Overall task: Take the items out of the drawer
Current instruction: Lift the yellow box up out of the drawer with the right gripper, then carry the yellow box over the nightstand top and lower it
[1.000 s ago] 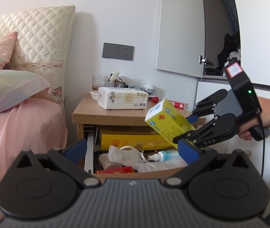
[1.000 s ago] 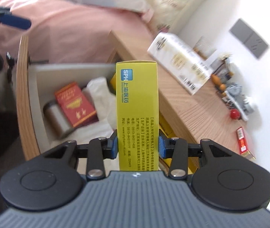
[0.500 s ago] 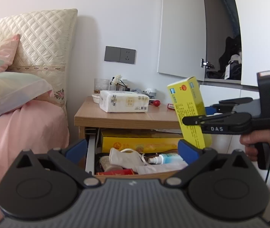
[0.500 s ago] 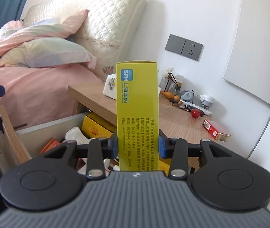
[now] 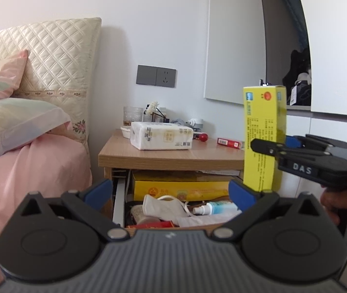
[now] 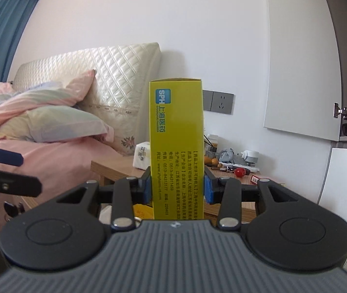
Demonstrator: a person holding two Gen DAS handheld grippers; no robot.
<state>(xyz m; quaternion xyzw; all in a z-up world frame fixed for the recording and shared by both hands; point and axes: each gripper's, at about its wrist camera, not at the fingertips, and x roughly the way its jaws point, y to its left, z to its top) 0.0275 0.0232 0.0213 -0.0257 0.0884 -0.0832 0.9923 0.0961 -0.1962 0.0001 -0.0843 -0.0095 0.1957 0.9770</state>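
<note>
Yellow box (image 6: 176, 146) upright above drawer (image 5: 173, 219).

Yellow box (image 6: 176, 146) read "SPH" in a blue square, with Chinese characters and small print "0513-84313177" below it. Right gripper (image 5: 280, 146), clamping that box, had "DAS" on its finger. Other labels weren't legible.

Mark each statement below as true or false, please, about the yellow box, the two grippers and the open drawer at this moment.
1. The right gripper holds the yellow box upright. True.
2. The left gripper is shut on a spray bottle. False: its jaws stand open and empty, and the spray bottle lies in the drawer.
3. The tissue pack lies on the nightstand top. True.
4. The drawer is closed. False: it is pulled out, with things inside.
5. The small red box lies on the bed. False: it is on the nightstand top.
</note>
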